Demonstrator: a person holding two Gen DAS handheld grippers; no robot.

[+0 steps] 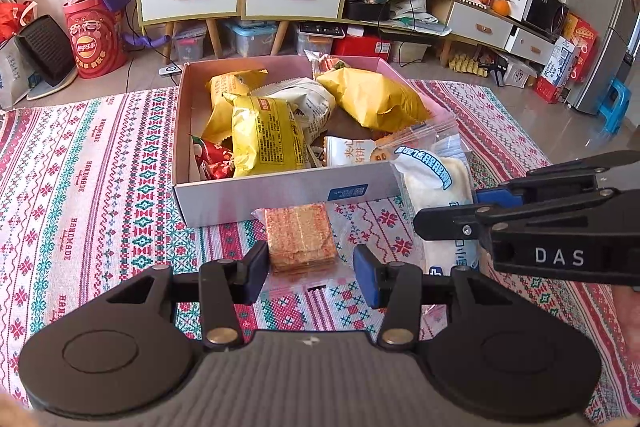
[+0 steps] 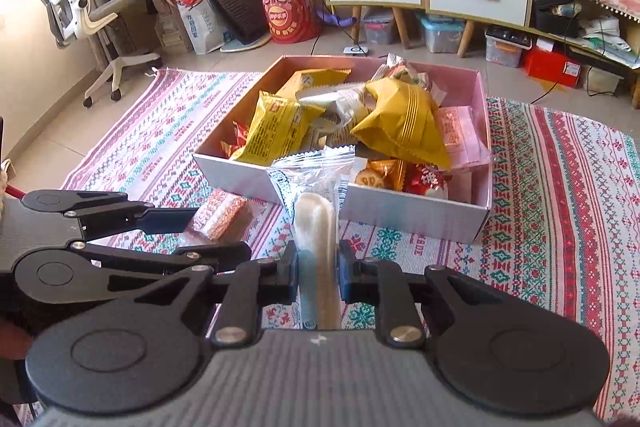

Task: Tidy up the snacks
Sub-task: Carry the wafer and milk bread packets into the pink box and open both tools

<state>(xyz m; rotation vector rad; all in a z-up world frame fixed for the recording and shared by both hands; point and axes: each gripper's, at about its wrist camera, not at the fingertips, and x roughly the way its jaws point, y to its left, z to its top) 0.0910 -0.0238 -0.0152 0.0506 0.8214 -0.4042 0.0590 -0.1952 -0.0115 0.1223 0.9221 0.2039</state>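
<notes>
2 grippers are working beside a box (image 1: 280, 193) of snacks on a woven cloth (image 1: 100, 187). The right gripper (image 2: 318, 269) is pinching a clear-wrapped white cake (image 2: 316, 223) edge-on, its crinkly tail hanging over the box's near wall. The left gripper (image 1: 310, 269) is clasping the clear wrapper of an orange, grainy cracker block (image 1: 300, 237). Judging by this, each pack wants carrying clear over the cardboard wall before release, so the slippery film is not snagging.
</notes>
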